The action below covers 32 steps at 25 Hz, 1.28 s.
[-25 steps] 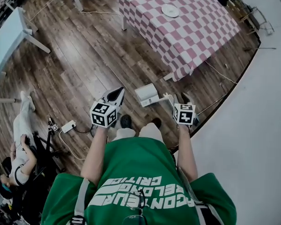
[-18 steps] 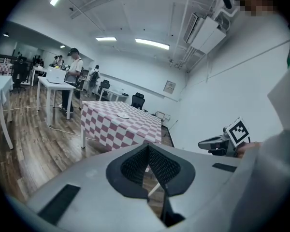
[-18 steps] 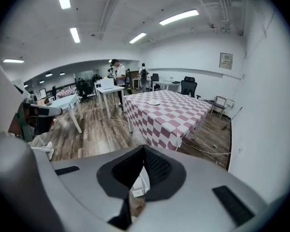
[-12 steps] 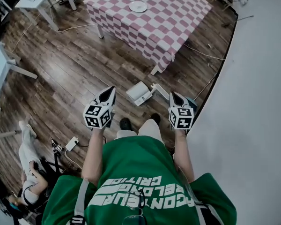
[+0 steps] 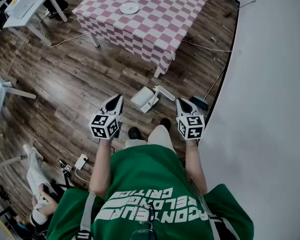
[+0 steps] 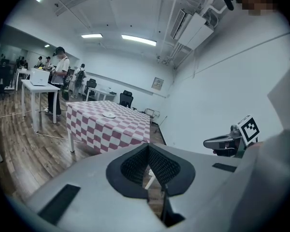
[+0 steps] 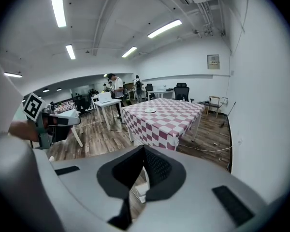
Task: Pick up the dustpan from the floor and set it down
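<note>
The white dustpan (image 5: 146, 98) lies on the wooden floor in front of the person's feet, its handle (image 5: 165, 92) pointing right. My right gripper (image 5: 180, 102) hovers just right of the handle, apart from it, shut with nothing in it. At about the same height, my left gripper (image 5: 117, 101) hangs left of the pan, shut and empty too. In the right gripper view the dustpan (image 7: 141, 191) shows below the closed jaws of the right gripper (image 7: 144, 149). In the left gripper view a bit of the dustpan (image 6: 149, 179) shows under the left gripper (image 6: 148, 146).
A table with a pink-and-white checked cloth (image 5: 155, 19) and a white plate (image 5: 129, 7) stands beyond the dustpan. White tables (image 5: 25, 4) are at the left, a white wall (image 5: 270, 109) at the right. A teal brush head (image 5: 200, 103), cables, a power strip (image 5: 81, 161) and a seated person (image 5: 37, 181) are nearby.
The right gripper stood open at the dustpan's handle one second ago; now it is shut and drawn back. Both grippers have risen a little. The dustpan stays on the floor.
</note>
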Each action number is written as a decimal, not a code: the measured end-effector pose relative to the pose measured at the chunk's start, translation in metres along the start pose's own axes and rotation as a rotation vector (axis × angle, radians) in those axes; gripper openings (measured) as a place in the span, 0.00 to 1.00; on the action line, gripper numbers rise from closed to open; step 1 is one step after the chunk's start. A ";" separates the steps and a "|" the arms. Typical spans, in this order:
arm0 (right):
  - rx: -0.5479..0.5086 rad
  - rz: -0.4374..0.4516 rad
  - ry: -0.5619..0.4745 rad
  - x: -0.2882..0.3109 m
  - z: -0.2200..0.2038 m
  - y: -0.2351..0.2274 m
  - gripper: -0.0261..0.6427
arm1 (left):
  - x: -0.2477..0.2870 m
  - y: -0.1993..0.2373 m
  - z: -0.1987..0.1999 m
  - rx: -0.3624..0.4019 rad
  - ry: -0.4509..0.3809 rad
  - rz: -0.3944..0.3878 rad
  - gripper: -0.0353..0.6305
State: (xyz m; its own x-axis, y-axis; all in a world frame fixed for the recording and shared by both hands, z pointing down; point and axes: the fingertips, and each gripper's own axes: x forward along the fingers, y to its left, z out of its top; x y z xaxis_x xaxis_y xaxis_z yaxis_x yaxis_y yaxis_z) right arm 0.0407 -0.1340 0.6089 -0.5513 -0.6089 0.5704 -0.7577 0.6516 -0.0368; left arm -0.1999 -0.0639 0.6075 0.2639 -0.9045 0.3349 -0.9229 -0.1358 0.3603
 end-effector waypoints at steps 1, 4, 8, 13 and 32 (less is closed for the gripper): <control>0.002 -0.002 0.000 -0.002 -0.001 -0.001 0.05 | 0.001 -0.001 0.000 0.001 0.002 -0.003 0.06; 0.005 -0.008 0.001 -0.005 -0.002 -0.001 0.05 | 0.001 -0.002 0.000 0.002 0.004 -0.008 0.06; -0.003 -0.012 0.005 -0.007 -0.005 -0.001 0.05 | 0.001 -0.003 -0.002 0.003 0.009 -0.014 0.06; -0.008 -0.015 0.012 -0.009 -0.008 0.002 0.05 | -0.001 -0.003 -0.004 0.002 0.011 -0.020 0.06; -0.015 -0.010 0.022 -0.006 -0.012 0.013 0.05 | -0.010 0.005 -0.006 0.002 0.013 -0.023 0.06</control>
State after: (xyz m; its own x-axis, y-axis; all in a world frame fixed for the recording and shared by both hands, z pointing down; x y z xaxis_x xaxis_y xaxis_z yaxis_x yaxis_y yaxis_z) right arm 0.0386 -0.1168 0.6144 -0.5359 -0.6054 0.5884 -0.7575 0.6526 -0.0186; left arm -0.2059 -0.0534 0.6110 0.2889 -0.8959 0.3374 -0.9169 -0.1576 0.3667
